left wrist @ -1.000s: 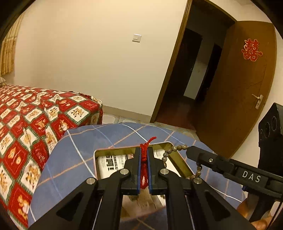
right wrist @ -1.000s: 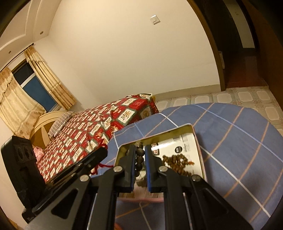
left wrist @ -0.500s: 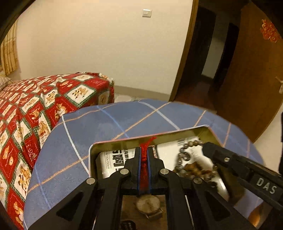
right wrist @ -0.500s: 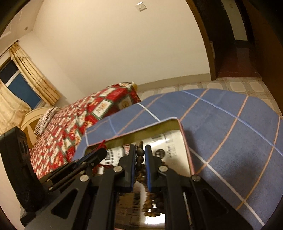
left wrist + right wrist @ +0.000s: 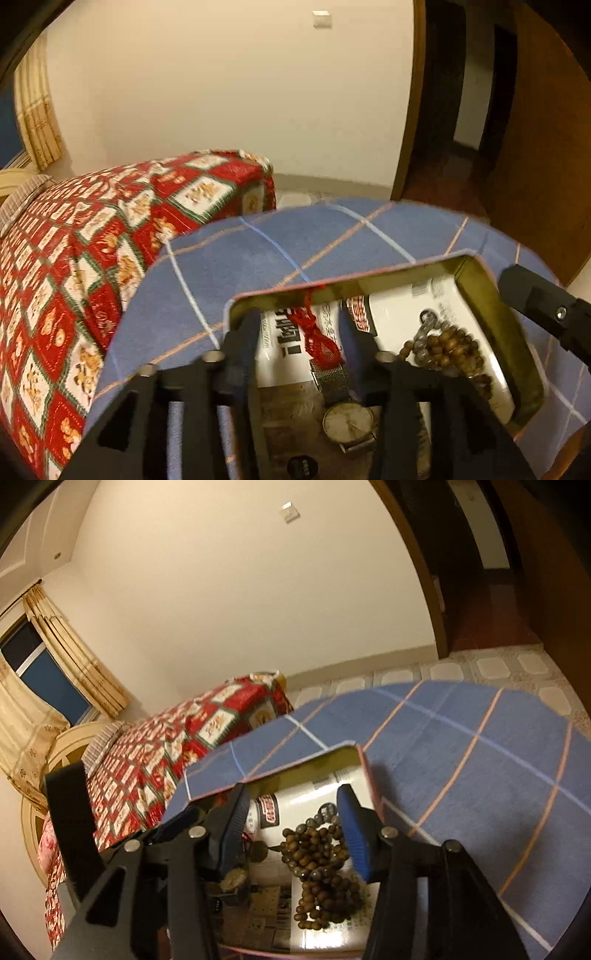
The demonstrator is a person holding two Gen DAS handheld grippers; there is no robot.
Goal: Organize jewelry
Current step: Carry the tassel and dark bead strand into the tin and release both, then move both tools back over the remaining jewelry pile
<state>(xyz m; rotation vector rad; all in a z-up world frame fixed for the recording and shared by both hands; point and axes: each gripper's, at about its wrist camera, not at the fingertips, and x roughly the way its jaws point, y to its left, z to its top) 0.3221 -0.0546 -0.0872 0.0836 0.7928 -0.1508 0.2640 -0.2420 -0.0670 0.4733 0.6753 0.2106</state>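
Both fingers [image 5: 300, 334] [image 5: 293, 829] are opening, grasping nothing; withdrawing over the tin [image 5: 491, 317], we may snag the red cord [image 5: 316, 334] or beads [image 5: 321, 871].

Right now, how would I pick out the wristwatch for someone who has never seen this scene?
Find the open metal tin on the blue checked tablecloth. The wristwatch lies at its near end, below the red knotted cord and left of the brown bead string. It alone has a round pale dial and mesh strap.
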